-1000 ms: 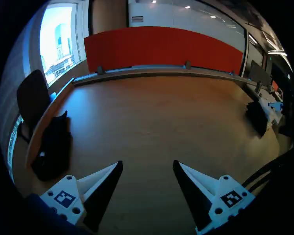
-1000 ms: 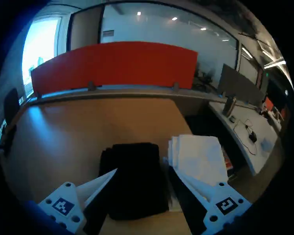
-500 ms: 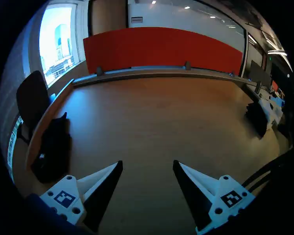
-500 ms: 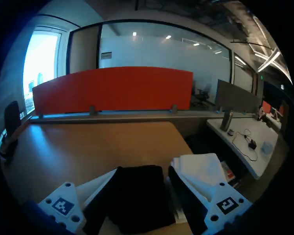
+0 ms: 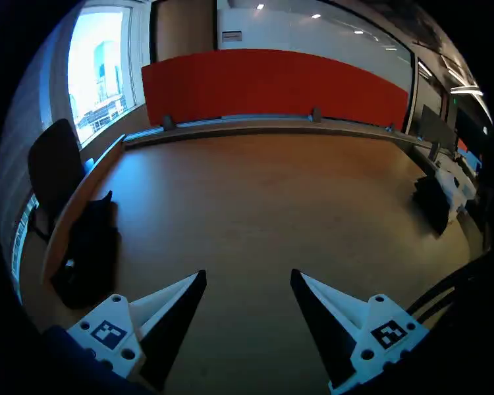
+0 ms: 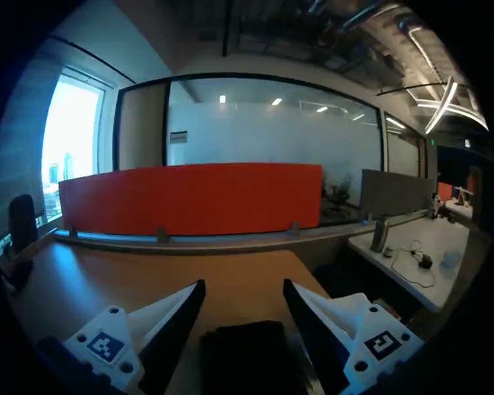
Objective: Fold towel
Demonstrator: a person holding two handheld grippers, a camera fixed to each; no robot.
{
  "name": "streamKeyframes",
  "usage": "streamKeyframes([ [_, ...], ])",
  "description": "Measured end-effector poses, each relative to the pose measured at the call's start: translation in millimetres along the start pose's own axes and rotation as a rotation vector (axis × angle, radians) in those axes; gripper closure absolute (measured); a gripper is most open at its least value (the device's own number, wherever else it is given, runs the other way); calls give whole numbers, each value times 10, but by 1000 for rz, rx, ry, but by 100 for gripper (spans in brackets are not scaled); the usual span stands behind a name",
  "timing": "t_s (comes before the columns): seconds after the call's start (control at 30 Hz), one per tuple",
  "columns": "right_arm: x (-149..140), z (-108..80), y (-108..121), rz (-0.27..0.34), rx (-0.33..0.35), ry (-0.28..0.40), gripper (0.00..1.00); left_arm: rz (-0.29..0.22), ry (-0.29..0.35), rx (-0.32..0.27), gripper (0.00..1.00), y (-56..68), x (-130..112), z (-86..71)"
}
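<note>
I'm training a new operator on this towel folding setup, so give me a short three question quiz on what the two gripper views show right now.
1. True or false: the left gripper is shut on a towel.
2. Multiple choice: the long divider panel along the far edge of the brown wooden desk is A) red, B) green, C) white.
3. Short answer: what dark thing lies on the desk below the right gripper, between its spread fingers?
Key: 1 false, it hangs open over bare desk. 2 A. 3 a black folded towel.
</note>
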State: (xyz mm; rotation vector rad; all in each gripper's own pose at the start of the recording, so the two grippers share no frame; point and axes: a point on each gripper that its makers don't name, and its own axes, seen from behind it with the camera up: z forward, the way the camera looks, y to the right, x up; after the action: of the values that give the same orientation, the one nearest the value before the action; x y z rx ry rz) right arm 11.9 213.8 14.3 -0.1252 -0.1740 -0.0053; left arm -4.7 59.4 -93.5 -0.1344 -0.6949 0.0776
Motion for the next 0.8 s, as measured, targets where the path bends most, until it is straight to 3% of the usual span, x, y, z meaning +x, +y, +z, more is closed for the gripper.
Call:
streamKeyframes([
  [0.23, 134, -7, -146, -22, 8, 41, 7, -5, 35, 0, 5, -26, 106, 4],
  [0.37, 246, -26, -282, -26, 24, 71, 0, -3, 59, 3, 5, -53, 183, 4],
  [0.8, 405, -29, -742, -83, 51, 99, 0, -6, 183, 45, 5, -208, 546, -35],
])
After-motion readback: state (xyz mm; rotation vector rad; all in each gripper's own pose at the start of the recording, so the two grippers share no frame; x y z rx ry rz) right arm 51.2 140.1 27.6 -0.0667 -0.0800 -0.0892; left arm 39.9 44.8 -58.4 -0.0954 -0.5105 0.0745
